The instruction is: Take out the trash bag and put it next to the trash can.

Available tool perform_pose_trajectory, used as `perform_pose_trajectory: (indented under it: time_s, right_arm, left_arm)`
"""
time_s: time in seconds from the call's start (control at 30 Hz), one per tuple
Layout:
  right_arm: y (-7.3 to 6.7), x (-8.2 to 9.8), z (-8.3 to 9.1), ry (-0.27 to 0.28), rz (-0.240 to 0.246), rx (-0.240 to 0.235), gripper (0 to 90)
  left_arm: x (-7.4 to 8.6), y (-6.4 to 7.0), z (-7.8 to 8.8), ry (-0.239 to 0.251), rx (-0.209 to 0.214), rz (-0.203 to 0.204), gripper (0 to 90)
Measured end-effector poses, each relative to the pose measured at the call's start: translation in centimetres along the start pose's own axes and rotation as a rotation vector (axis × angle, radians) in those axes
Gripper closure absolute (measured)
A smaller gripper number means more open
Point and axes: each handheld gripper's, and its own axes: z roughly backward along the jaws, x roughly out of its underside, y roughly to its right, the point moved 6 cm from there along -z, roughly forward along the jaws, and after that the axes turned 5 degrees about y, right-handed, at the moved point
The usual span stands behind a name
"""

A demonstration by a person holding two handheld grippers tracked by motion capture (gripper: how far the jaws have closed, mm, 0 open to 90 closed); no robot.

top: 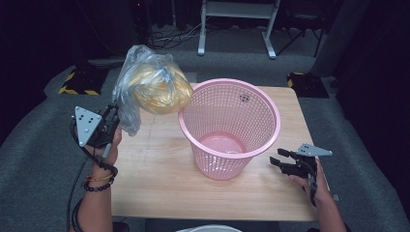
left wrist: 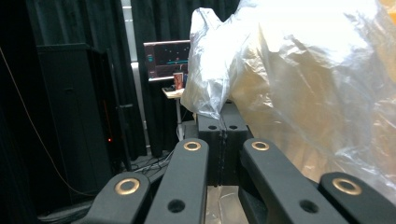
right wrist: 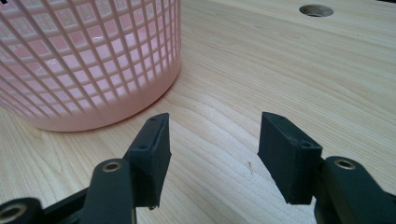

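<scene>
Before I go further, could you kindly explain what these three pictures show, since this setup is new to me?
A person holds two clamping tools at a light wooden table. One picture looks down from above; the other two come from cameras riding on each tool. The left hand-held gripper is clamped shut on a clear crinkled plastic bag of yellow contents, lifted beside a pink plastic mesh basket standing on the table. The right hand-held gripper rests open beside the basket, holding nothing.
</scene>
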Motion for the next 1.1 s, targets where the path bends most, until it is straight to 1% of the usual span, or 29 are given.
perform_pose_trajectory:
  time_s: [0.1,0.17,0.23,0.3,0.33,0.37,0.43,0.53,0.63,0.67,0.7,0.73,0.77,0.83,0.93,1.07,1.1]
  right_arm:
    - [-0.1,0.0,0.0,-0.001,0.002,-0.002,43.0]
    - [-0.1,0.1,0.0,-0.005,0.003,0.0,41.8]
    - [-0.1,0.1,0.0,-0.005,0.004,-0.002,41.1]
    - [-0.2,0.1,0.0,-0.009,0.007,0.002,37.5]
    - [-0.2,0.1,0.0,-0.009,0.007,0.002,37.5]
    - [-0.2,0.1,-0.1,-0.007,0.008,0.005,35.6]
    - [-0.2,0.2,-0.1,-0.011,0.014,0.014,31.7]
    - [-0.2,0.2,-0.2,-0.017,0.018,0.022,28.5]
    - [-0.3,0.3,-0.3,-0.019,0.021,0.024,26.3]
    - [-0.3,0.3,-0.3,-0.022,0.021,0.025,25.7]
    - [-0.3,0.3,-0.3,-0.022,0.021,0.025,25.7]
    - [-0.4,0.4,-0.3,-0.026,0.025,0.023,24.2]
    - [-0.4,0.4,-0.3,-0.026,0.025,0.023,24.2]
    - [-0.5,0.4,-0.4,-0.028,0.026,0.023,24.2]
    - [-0.5,0.4,-0.4,-0.025,0.023,0.023,24.2]
    - [-0.4,0.4,-0.4,-0.027,0.024,0.027,24.3]
    - [-0.4,0.4,-0.4,-0.029,0.024,0.028,24.3]
  left_arm:
    - [0.1,0.0,-0.1,-0.003,-0.003,-0.001,90.0]
    - [0.3,-0.2,-0.1,-0.015,-0.021,-0.011,90.0]
    - [0.5,-0.4,-0.1,-0.021,-0.025,-0.004,90.0]
    - [0.9,-0.6,-0.2,-0.03,-0.03,0.004,90.0]
    - [0.9,-0.6,-0.2,-0.03,-0.03,0.004,90.0]
    - [1.1,-0.7,-0.3,-0.038,-0.04,-0.001,90.0]
    - [1.4,-0.9,-0.3,-0.042,-0.035,0.012,90.0]
    - [1.6,-0.8,-0.4,-0.047,-0.031,0.013,90.0]
    - [1.8,-0.7,-0.6,-0.056,-0.032,0.005,90.0]
    - [1.9,-0.9,-0.6,-0.062,-0.043,0.005,90.0]
    - [1.9,-0.9,-0.6,-0.062,-0.043,0.005,90.0]
    - [2.2,-1.1,-0.8,-0.074,-0.057,0.007,90.0]
    - [2.2,-1.1,-0.8,-0.074,-0.057,0.007,90.0]
    - [2.7,-1.3,-0.9,-0.096,-0.075,-0.02,90.0]
    - [3.6,-1.3,-1.3,-0.125,-0.075,-0.016,90.0]
    - [4.7,-1.0,-1.6,-0.146,-0.054,-0.003,90.0]
    - [5.0,-0.8,-1.8,-0.154,-0.051,-0.009,90.0]
